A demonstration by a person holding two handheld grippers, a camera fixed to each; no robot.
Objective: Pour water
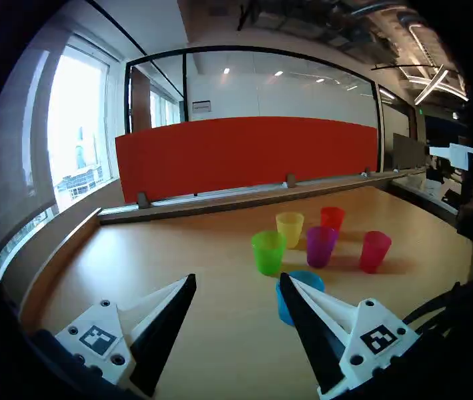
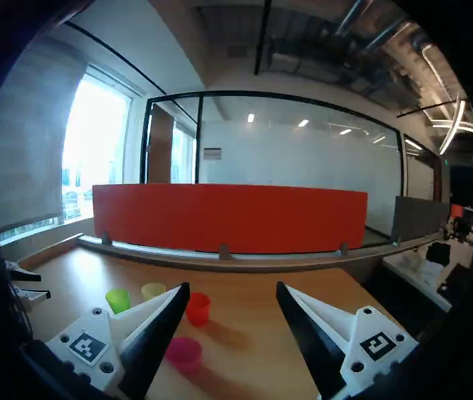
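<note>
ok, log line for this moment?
left tool open | right tool open | six cups upright on desk | blue cup nearest left tool

Six cups cluster on the right half of the table (image 1: 169,247). The green cup (image 1: 267,252), yellow cup (image 1: 289,229), purple cup (image 1: 320,246), red cup (image 1: 332,219) and pink cup (image 1: 374,251) stand near each other, with narrow gaps between them. The blue cup (image 1: 308,277) sits just beside the left gripper (image 1: 236,277). The left half of the table gives open passage. An orange divider (image 1: 246,155) closes the far edge.
</note>
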